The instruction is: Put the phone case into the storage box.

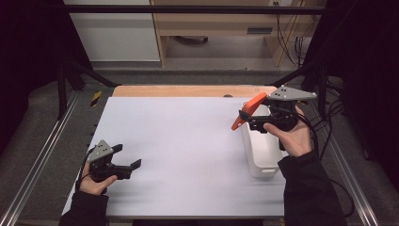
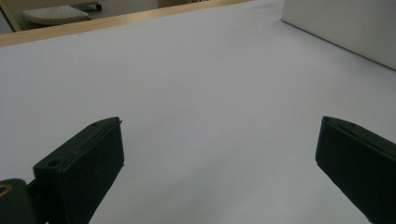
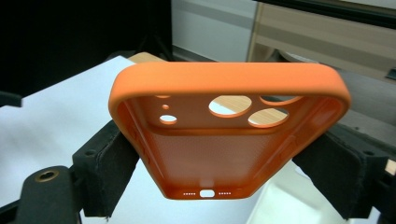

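Jaws of the right gripper [image 1: 245,117] are clamping an orange soft-plastic phone case [image 3: 224,135] by its sides, seemingly lifting it above the white rectangular plastic bin [image 1: 259,157] at the right; the left gripper [image 1: 128,159] is waiting near-left, spread wide, holding nothing.

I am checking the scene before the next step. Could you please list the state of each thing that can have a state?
orange phone case: empty, clamped by its two long sides, lifted off the table above the bin.
right gripper: shut on the case.
left gripper: open, nothing between its jaws, low over the table.
white bin: upright on the table's right side; contents cannot be told.
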`<action>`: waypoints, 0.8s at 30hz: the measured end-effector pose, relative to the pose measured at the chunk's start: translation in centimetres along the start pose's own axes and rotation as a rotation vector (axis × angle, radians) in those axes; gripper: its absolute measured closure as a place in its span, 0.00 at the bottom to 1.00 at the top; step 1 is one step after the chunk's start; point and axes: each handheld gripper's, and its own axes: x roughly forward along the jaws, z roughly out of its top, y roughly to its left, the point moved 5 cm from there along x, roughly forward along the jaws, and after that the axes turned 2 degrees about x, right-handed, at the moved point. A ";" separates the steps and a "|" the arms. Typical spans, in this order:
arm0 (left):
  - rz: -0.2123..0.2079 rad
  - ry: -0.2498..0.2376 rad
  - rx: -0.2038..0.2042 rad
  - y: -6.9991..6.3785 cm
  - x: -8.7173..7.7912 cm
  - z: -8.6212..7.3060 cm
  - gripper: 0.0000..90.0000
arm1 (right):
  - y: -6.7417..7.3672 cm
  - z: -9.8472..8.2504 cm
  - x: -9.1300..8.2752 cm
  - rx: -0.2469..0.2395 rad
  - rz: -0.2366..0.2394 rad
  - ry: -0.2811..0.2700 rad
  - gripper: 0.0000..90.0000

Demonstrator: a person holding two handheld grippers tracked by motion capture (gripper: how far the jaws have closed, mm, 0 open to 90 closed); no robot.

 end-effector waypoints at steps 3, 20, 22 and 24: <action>-0.002 -0.001 -0.004 0.0 0.1 0.0 0.01 | -0.6 0.3 -0.1 0.014 -0.029 -0.005 0.18; -0.007 0.007 -0.001 -0.1 0.3 -0.2 0.01 | -4.1 0.8 1.1 0.088 -0.179 0.021 0.17; -0.007 0.008 0.000 -0.1 0.3 -0.2 0.00 | -4.5 0.8 1.4 0.094 -0.203 0.024 0.17; -0.007 0.009 0.000 -0.1 0.3 -0.2 0.00 | -4.9 0.7 1.7 0.098 -0.228 0.030 0.17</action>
